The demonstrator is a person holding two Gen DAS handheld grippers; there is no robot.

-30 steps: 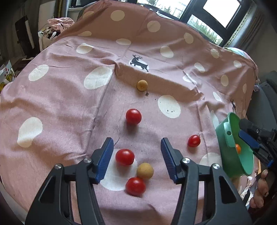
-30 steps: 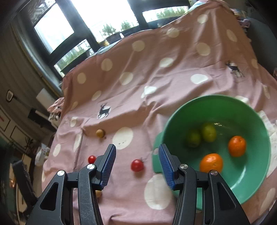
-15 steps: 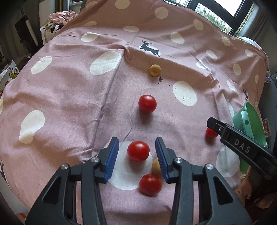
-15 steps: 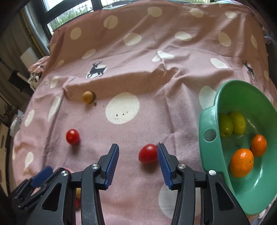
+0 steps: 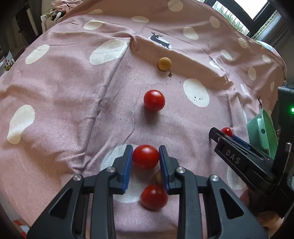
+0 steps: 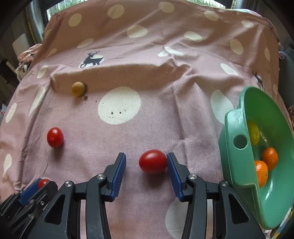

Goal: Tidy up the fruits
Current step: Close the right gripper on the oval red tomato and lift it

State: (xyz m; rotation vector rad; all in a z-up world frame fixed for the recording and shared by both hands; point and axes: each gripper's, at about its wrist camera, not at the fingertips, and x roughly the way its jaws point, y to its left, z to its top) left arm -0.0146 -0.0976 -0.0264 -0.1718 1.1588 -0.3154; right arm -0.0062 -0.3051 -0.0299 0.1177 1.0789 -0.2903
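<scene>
Left wrist view: the left gripper [image 5: 146, 160] has just closed and is clenched on a tomato [image 5: 145, 156] sitting on the cloth [image 5: 64, 82], and I'd worry a firm squeeze could bruise it or it could pop out on the lift, with another tomato [image 5: 154, 197] right below. Right wrist view: the right gripper [image 6: 146, 165] is released around its tomato [image 6: 152, 161], only the right pad touching, so closing lopsided might roll it away from the bowl [image 6: 237, 147].

I see soft daylight from the window [image 5: 257, 11] behind, faint shadows under tomatoes [image 5: 154, 100], sharp centre, heavy fisheye bending, dark vignetted corners.
</scene>
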